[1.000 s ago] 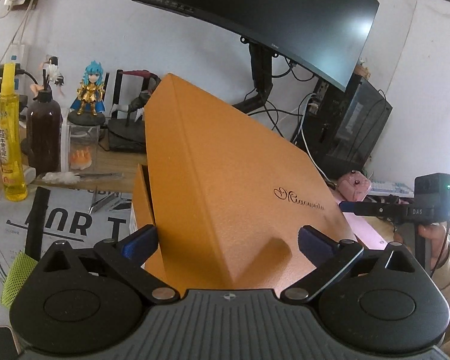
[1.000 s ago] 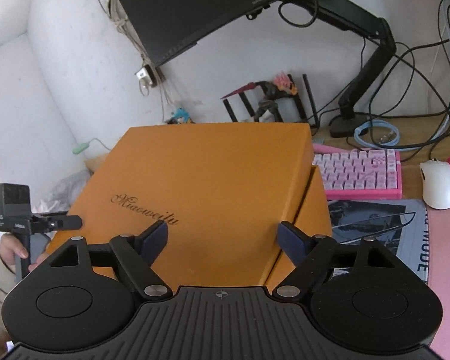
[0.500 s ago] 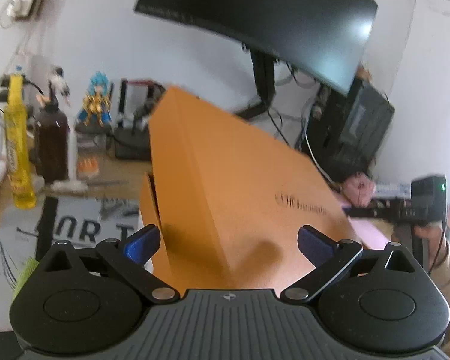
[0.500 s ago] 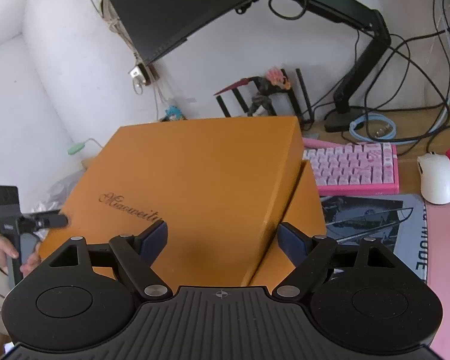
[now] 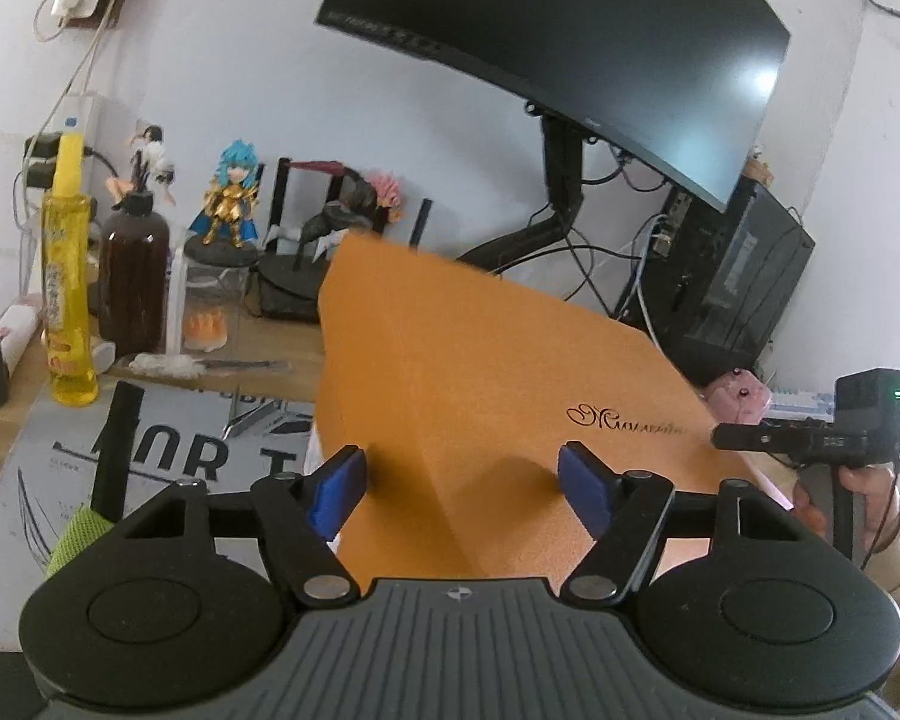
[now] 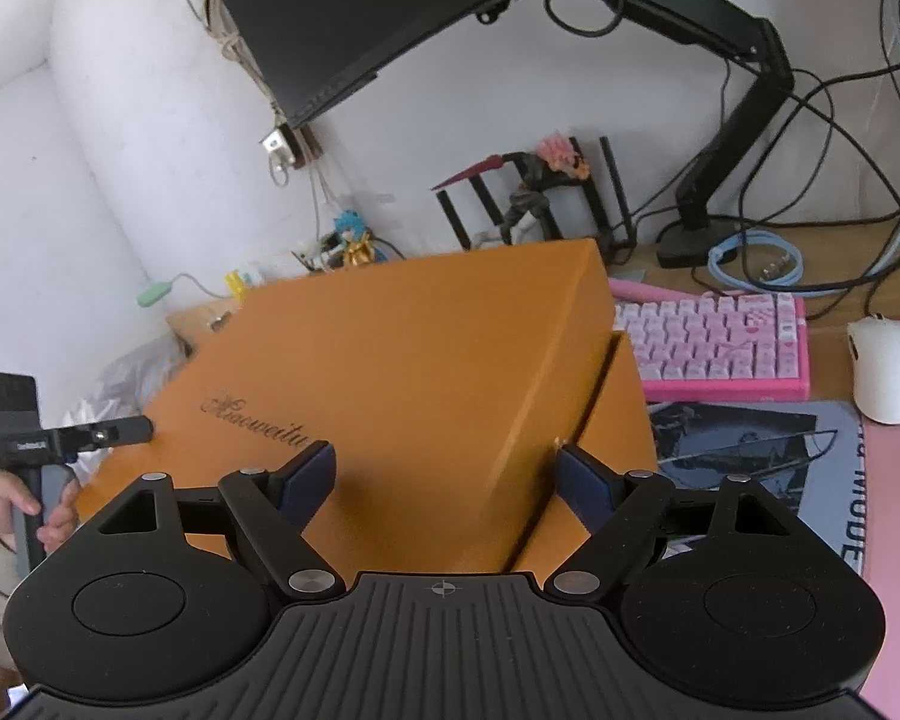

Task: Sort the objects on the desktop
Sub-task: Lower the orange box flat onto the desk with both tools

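An orange box lid [image 5: 480, 384] with script lettering lies nearly flat over its orange box base [image 6: 600, 438]; it shows in the right wrist view too [image 6: 402, 360]. My left gripper [image 5: 471, 480] has its jaws wide apart around the lid's left end, pads on its side faces. My right gripper [image 6: 447, 480] has its jaws wide apart around the lid's right corner. Each gripper's camera shows in the other's view. The box's inside is hidden.
A yellow bottle [image 5: 69, 294], a brown bottle [image 5: 132, 276], figurines [image 5: 228, 204] and a monitor on an arm [image 5: 570, 60] stand behind. A pink keyboard [image 6: 720, 342], a white mouse [image 6: 885, 366] and cables lie at the right. A grey mat [image 5: 168, 450] lies under the box.
The lid has come down from a steep tilt to lie nearly flat on the base. Both grippers have lowered with it and stayed wide apart.
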Demonstrator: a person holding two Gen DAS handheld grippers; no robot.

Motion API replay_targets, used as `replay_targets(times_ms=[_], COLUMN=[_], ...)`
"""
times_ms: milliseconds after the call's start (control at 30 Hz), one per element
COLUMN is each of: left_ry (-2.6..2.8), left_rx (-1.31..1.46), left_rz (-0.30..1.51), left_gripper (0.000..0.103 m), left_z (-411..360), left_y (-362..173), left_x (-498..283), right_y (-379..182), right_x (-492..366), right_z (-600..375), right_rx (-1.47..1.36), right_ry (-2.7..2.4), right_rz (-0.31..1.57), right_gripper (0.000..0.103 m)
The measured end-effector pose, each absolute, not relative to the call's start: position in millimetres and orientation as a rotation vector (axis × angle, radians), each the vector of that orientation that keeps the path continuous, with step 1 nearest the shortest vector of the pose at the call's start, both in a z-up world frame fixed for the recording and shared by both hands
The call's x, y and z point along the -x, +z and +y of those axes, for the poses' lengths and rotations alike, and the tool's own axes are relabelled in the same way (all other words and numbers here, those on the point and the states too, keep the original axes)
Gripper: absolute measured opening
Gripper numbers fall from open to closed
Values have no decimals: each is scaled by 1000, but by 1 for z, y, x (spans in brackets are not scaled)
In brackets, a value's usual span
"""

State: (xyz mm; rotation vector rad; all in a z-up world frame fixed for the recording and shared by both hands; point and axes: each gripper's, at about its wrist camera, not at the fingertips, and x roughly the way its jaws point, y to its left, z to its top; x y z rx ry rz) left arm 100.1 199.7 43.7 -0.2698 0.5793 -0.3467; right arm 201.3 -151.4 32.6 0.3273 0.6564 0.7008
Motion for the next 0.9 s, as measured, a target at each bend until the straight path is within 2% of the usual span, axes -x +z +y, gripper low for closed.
replay_targets(times_ms=[133,400,433,567,667,900], left_ry=[-345,-366,-370,-353,-361,-357], left_rx=[311,297,289,254,301,338], left_rz=[587,564,580,629,610,598], left_gripper=[62,63,65,68,68,69], left_z=[208,207,206,196,203,201], left_y=[34,34,33,20,20,21], left_x=[-101,-98,-99,-97,-94,-93], right_y=[49,51,51,46,50,49], right_x=[-198,-193,-192,-184,-180,-176], right_z=[-148,-144,-144,-137,-141,-145], right_rx=[-327,-282,-277,-205,-212,-218], right_ry=[725,704,701,676,669,654], right_rz=[615,625,630,655,648,632], right_gripper=[84,84,84,80,72,72])
